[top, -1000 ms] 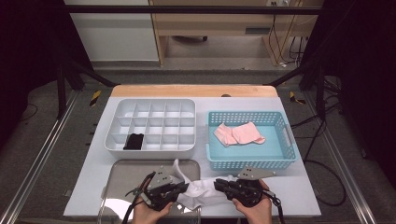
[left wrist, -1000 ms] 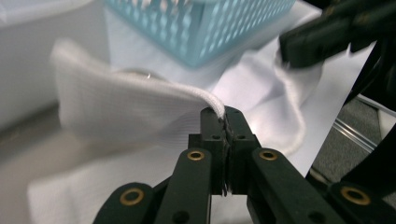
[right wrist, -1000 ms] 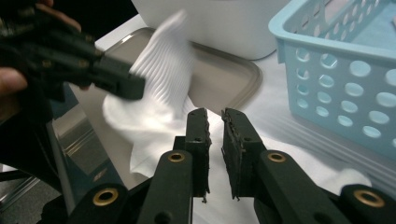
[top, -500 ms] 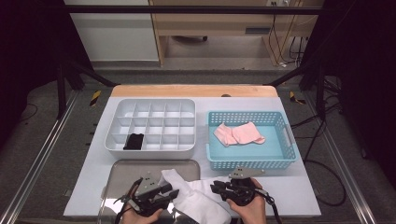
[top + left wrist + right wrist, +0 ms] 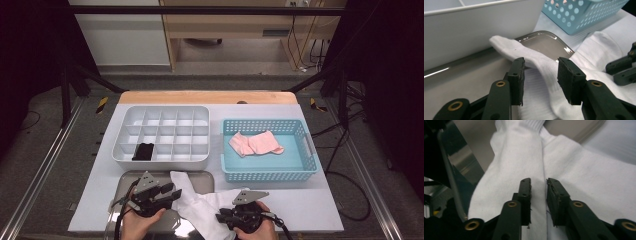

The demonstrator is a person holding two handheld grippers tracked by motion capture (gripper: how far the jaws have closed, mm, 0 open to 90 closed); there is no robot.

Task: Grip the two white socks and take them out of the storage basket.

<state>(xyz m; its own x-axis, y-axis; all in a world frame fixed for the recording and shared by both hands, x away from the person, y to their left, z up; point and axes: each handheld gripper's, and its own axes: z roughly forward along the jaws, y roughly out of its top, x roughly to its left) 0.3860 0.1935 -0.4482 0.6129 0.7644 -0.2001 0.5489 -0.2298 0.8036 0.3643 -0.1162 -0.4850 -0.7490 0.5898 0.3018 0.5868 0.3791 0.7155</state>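
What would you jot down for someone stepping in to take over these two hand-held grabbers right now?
Left gripper: jaws have just been opening; they stand apart around a fold of the white socks without pressing it.
Right gripper: jaws narrow, a ridge of white sock between them; I cannot tell if they pinch it.
The white socks lie partly on the metal tray, partly on the table.
Done: one black item sits in the white divided organizer.
Left, probably: fold the white socks and file them, then the pink socks in the blue basket.
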